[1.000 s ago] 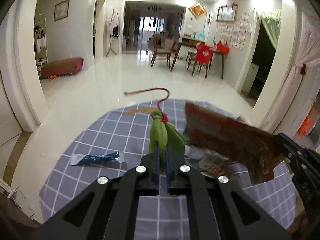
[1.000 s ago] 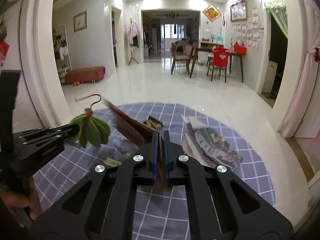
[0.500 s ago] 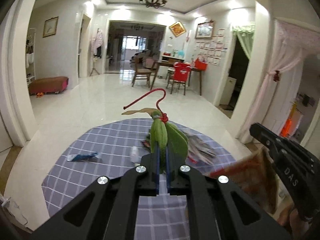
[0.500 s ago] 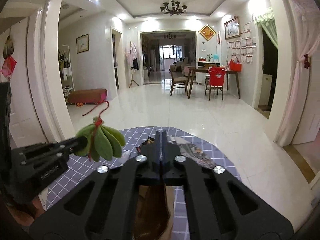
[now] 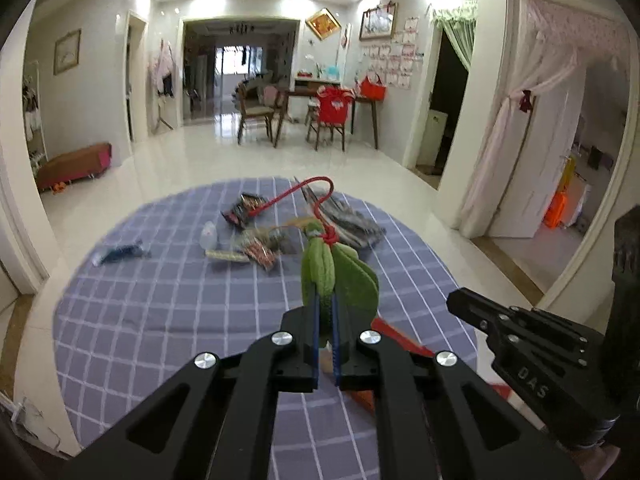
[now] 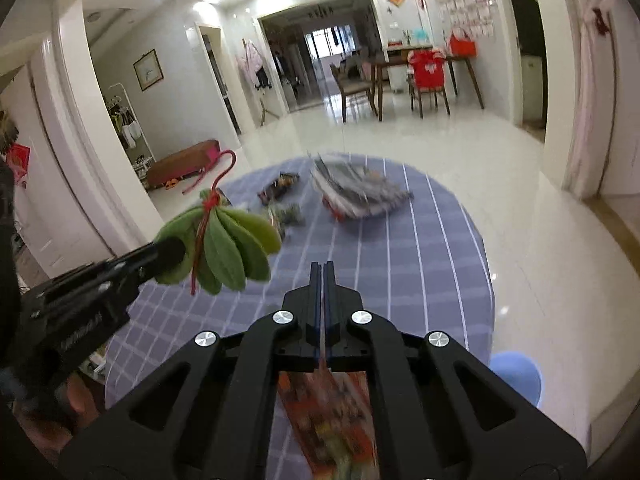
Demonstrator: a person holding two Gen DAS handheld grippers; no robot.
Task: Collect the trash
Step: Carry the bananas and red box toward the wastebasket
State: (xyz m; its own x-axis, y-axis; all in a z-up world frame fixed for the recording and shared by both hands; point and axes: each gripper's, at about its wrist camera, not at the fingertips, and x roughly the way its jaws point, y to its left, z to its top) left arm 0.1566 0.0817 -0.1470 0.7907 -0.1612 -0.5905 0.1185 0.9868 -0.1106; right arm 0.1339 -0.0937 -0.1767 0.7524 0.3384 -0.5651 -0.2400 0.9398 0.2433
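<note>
Left wrist view shows the left gripper point(image 5: 325, 312) with its jaws clamped on a green leaf bundle point(image 5: 338, 276) held above the desk point(image 5: 160, 312). The right gripper point(image 6: 323, 280) has its jaws opening, barely apart, and a blurred colourful wrapper point(image 6: 332, 420) hangs beneath them. That wrapper could slip free too soon and land on the cloth. Several scraps point(image 5: 256, 248) lie farther back.
</note>
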